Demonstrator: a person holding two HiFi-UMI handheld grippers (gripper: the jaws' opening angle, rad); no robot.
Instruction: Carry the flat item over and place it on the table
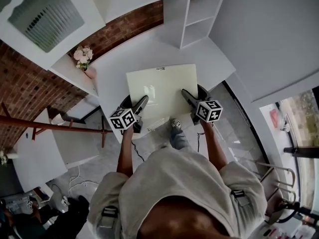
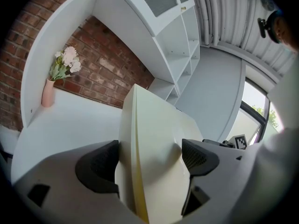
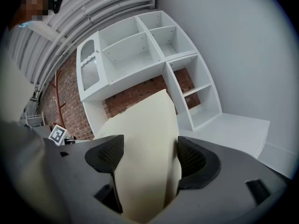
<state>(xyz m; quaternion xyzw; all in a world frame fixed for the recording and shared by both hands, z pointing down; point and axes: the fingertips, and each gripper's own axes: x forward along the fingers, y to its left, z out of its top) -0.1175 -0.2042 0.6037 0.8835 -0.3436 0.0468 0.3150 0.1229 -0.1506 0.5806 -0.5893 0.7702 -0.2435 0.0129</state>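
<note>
**Flat panel point(image 1: 162, 91) held before the bench point(image 1: 144, 49)**
Its near edge was clamped in the jaws of left gripper point(image 1: 141, 104) and right gripper point(image 1: 187, 98) alike, its length pointed benchward.

Smooth cream board shining a little between bumpy black pads

The flat board point(image 1: 162, 91) is looking smooth and hard, and its top is shining a bit in the light. The left gripper point(image 2: 149, 160) and right gripper point(image 3: 145, 160) are squeezing it with black pads point(image 2: 100, 164) that are looking rough with tiny bumps, set in dull grey plastic. The table point(image 1: 149, 49) is looking smooth, white and not shiny, like the painted shelf unit point(image 3: 135, 50). The brick wall point(image 2: 107, 73) is looking rough and red. The pink vase point(image 2: 47, 93) is looking smooth.
</note>
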